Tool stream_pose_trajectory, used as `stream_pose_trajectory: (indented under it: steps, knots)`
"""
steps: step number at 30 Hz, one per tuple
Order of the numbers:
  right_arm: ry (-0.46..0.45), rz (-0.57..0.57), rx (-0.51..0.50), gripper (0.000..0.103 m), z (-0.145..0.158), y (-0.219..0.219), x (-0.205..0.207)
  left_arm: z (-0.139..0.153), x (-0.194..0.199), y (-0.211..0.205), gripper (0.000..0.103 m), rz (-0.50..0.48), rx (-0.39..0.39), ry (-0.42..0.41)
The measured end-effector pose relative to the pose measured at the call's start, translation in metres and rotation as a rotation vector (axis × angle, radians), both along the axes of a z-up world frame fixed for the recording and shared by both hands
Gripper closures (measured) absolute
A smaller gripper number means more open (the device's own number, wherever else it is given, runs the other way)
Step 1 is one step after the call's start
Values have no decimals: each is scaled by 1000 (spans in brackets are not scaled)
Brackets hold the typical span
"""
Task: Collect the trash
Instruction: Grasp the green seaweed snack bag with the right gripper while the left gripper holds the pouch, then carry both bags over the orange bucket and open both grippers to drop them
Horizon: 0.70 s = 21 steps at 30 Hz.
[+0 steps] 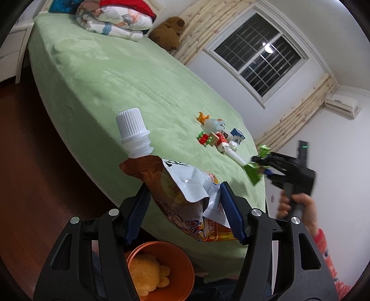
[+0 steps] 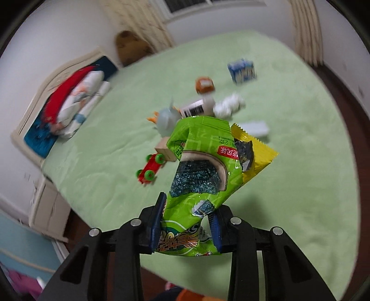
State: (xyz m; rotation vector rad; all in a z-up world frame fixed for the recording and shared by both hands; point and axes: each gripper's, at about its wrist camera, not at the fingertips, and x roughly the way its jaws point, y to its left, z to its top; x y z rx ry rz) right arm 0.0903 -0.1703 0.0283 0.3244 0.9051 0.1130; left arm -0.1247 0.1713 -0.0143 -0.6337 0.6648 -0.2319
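My left gripper (image 1: 183,192) is shut on a crumpled spout pouch (image 1: 175,187) with a white screw cap, held above the bed's near edge. An orange bin (image 1: 185,259) with a yellow plush inside sits right below it. My right gripper (image 2: 187,209) is shut on a green snack wrapper (image 2: 203,171), with a torn yellow wrapper (image 2: 256,157) against it, held over the bed. The right gripper also shows in the left wrist view (image 1: 260,162), at the bed's far corner with the green wrapper (image 1: 254,172).
On the green bed (image 1: 115,76) lie a small pile of toys and scraps (image 1: 217,135), a blue-white carton (image 2: 241,70), a red toy skateboard (image 2: 150,167), and crumpled white paper (image 2: 229,105). Folded bedding (image 1: 115,18) and a brown plush (image 1: 167,32) sit at the headboard end.
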Motion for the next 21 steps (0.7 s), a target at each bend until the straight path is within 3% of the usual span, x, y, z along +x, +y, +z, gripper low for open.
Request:
stream_pose_trajectory:
  steps: [5,12,17,21]
  knots:
    - [-139,74,-85,69,38,-12,-70,6,3,-22,43,-43,34,-6]
    - [-238,140,-130,69,57,-26,-130,12,1,-58,43,-108,108,-13]
    - [-239,210,-140,69,43,-27,-168,1,-3,-83,43,-169,200,13]
    - [-167,264,-124,69,11,-25,-190,-24,-6,-99,43,-216,260,76]
